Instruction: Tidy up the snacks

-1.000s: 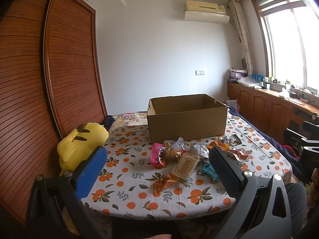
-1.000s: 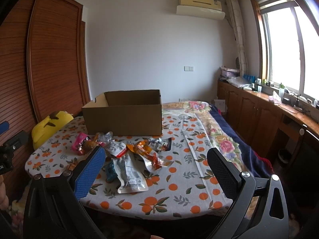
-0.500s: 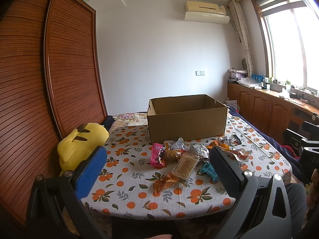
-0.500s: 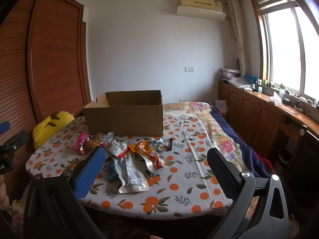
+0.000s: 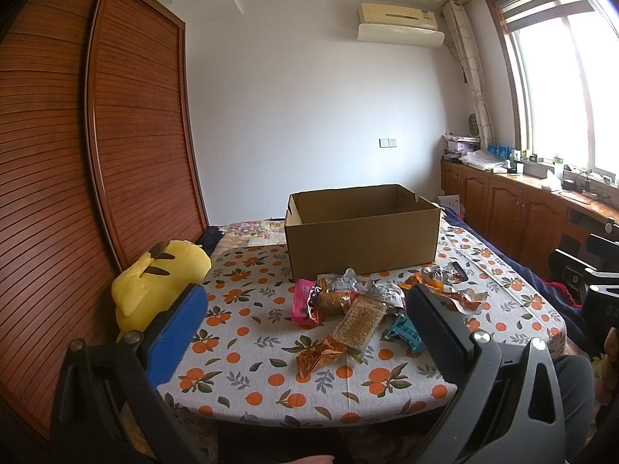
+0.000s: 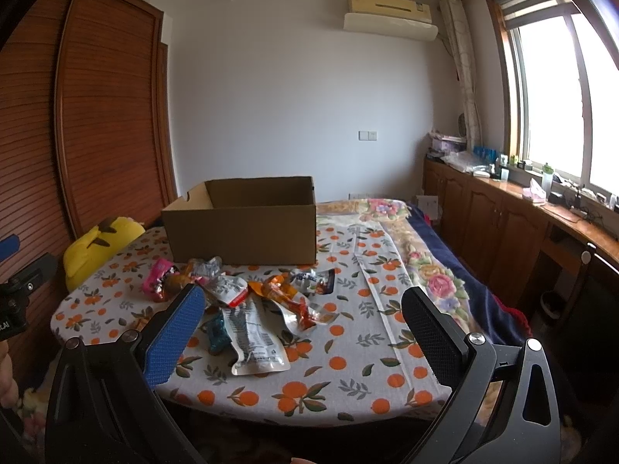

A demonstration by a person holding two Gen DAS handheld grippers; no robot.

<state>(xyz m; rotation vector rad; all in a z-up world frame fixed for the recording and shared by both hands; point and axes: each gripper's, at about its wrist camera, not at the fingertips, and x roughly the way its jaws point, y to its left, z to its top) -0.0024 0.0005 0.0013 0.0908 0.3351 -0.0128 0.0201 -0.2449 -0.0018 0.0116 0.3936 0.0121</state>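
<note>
1. At the near table edge: left gripper [image 5: 305, 332] held above and short of the tablecloth, jaws spread wide, nothing between the blue pad and the black pad. Right gripper [image 6: 301, 328] same: jaws wide apart, empty, off to the right of the left one.
2. Table [image 5: 247, 355] has a grey cloth with an orange-fruit print.
3. Snacks sit in a loose pile mid-table, in front of the box, all outside it. From the left wrist view, nearest is an orange foil packet [image 5: 319, 355], touching a clear pack of brown grains [image 5: 359, 323]; a teal packet [image 5: 406, 332] is just right of that, partly hidden by the black pad.
4. Pink packet [image 5: 303, 301] is at the pile's left edge, with a brown bun-like snack [image 5: 334, 301] beside it.
5. From the right wrist view, a white pouch [image 6: 255, 338] lies flat nearest the edge, and orange-red wrappers [image 6: 286, 297] are behind it.
6. Cardboard box [image 5: 363, 236] stands upright behind the pile, top open. Can't tell whether anything's inside.
7. Yellow plush toy [image 5: 158, 278] sits at the table's left side, against the slatted wooden wardrobe [image 5: 77, 178].
</note>
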